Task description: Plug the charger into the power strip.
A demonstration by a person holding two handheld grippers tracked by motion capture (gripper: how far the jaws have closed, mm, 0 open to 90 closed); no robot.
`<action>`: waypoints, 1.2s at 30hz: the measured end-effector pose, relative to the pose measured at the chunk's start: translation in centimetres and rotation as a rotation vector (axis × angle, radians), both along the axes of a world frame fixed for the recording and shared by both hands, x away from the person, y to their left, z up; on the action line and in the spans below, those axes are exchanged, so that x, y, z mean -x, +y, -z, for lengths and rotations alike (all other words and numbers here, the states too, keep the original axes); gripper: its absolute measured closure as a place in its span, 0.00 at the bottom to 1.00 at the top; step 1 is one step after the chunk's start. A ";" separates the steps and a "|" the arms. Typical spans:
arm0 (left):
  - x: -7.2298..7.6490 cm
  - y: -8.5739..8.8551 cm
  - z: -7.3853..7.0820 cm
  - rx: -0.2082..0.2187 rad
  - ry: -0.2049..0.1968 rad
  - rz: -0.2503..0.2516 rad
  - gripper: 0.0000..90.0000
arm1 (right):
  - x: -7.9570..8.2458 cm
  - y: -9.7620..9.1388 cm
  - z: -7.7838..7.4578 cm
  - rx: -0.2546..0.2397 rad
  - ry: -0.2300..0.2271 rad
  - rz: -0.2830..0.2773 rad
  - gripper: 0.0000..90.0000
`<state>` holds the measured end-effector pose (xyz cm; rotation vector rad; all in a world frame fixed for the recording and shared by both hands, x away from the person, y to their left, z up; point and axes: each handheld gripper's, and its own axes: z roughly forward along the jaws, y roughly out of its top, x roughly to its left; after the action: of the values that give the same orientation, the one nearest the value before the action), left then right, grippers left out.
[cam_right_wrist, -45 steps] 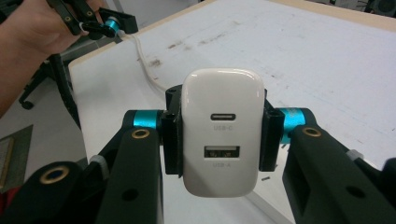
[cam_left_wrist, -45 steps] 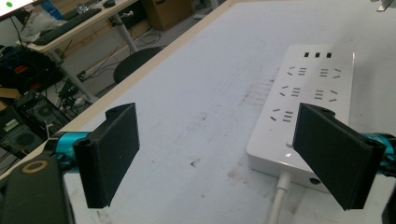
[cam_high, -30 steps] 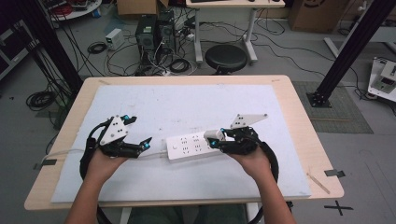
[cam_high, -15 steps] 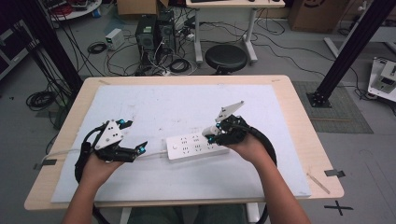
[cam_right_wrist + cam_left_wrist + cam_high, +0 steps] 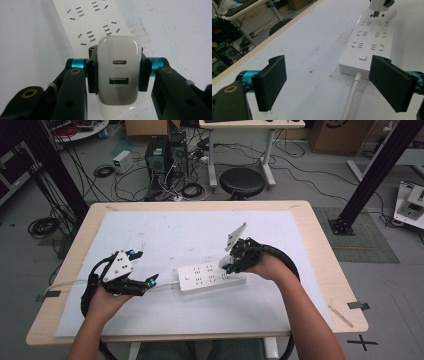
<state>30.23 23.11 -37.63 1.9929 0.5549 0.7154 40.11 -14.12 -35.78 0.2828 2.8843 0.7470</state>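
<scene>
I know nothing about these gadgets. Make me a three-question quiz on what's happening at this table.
1. What does the right gripper hold?
2. True or false: the left gripper is clamped on the power strip.
3. The strip's white cable leaves its end nearest which gripper: A left, B right?

Key:
1. A white USB charger, over the strip's sockets.
2. False; its jaws stand open, short of the strip.
3. A.

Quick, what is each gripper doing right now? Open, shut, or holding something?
Left gripper: open, holding nothing; the power strip lies ahead of its jaws.
Right gripper: shut on the white USB charger, above the power strip.
</scene>
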 end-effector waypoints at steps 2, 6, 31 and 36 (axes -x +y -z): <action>0.0 0.0 0.1 0.002 0.000 0.000 0.16 | -0.1 0.0 -0.1 0.008 -0.008 -0.022 0.70; 0.0 0.0 0.2 -0.001 0.004 0.000 0.16 | -0.5 0.3 -0.3 0.025 -0.014 -0.056 0.70; 0.2 1.0 0.6 0.007 0.012 -0.017 0.16 | -2.6 2.6 0.4 0.197 -0.011 -0.197 0.70; 0.0 0.8 0.8 0.011 0.014 -0.013 0.16 | -2.7 3.0 0.3 0.224 -0.015 -0.215 0.70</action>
<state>30.20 23.90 -38.43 1.9871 0.5795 0.7059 42.85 -11.15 -36.12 -0.0597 2.9787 0.4444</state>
